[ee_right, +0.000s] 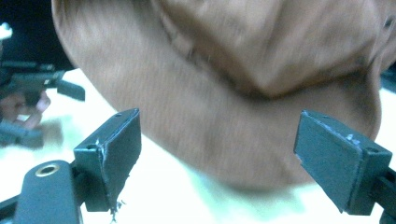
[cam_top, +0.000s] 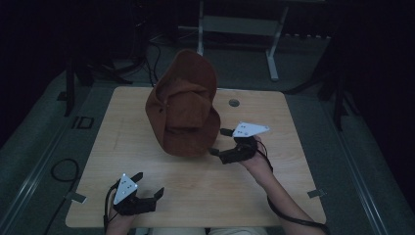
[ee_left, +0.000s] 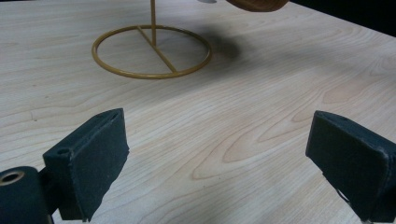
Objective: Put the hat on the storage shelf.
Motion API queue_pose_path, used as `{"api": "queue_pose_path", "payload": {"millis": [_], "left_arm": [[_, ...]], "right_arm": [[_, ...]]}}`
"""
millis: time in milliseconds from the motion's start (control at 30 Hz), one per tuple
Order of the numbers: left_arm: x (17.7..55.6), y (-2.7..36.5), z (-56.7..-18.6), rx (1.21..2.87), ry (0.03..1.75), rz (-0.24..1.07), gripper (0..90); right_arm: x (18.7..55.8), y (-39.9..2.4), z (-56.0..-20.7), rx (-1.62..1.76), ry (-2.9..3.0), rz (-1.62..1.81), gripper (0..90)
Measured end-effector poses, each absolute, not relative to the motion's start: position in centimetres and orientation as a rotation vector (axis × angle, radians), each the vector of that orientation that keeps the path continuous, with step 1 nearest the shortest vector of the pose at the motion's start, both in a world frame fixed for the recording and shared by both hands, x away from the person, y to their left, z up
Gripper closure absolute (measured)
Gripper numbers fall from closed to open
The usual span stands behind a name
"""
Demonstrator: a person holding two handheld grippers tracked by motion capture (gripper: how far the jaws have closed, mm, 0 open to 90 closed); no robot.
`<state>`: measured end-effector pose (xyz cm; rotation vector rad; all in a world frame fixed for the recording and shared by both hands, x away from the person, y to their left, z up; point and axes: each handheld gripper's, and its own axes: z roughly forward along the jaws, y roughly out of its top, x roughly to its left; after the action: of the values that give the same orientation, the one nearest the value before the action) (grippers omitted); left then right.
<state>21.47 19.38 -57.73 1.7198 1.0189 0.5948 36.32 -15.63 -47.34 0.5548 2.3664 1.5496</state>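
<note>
Brown felt hat (cam_top: pixel 185 105), floppy brim, sits up on a thin gold wire stand (ee_left: pixel 152 51) mid-bench (cam_top: pixel 205 183). Right hand-held gripper (cam_top: pixel 219 142) is just right of the brim, jaws wide apart, holding nothing. Left hand-held gripper (cam_top: pixel 147 185) hangs at the near left edge, also spread open and empty, over pale woodgrain.

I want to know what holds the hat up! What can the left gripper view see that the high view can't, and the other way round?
The left gripper view alone reveals a thin gold wire stand: a ring base lying flat on the table with an upright rod rising from it.

The high view alone gives the whole floppy brown fabric hat, both grippers, left and right, each with jaws apart, and the person's forearms.

Both share the light wooden table and a bit of the hat's brim.
</note>
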Motion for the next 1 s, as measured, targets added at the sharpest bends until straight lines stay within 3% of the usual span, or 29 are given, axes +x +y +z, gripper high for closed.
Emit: {"api": "queue_pose_path", "payload": {"millis": [300, 1000], "left_arm": [[21.5, 19.2, -57.8, 1.725, 1.014, 0.587, 6.1], [21.6, 19.1, -57.8, 1.73, 1.011, 0.582, 6.1]], "right_arm": [[34.4, -18.6, -51.4, 0.618, 2.385, 1.59, 14.8], [31.6, -24.3, -55.9, 0.741, 2.412, 1.493, 14.2]]}}
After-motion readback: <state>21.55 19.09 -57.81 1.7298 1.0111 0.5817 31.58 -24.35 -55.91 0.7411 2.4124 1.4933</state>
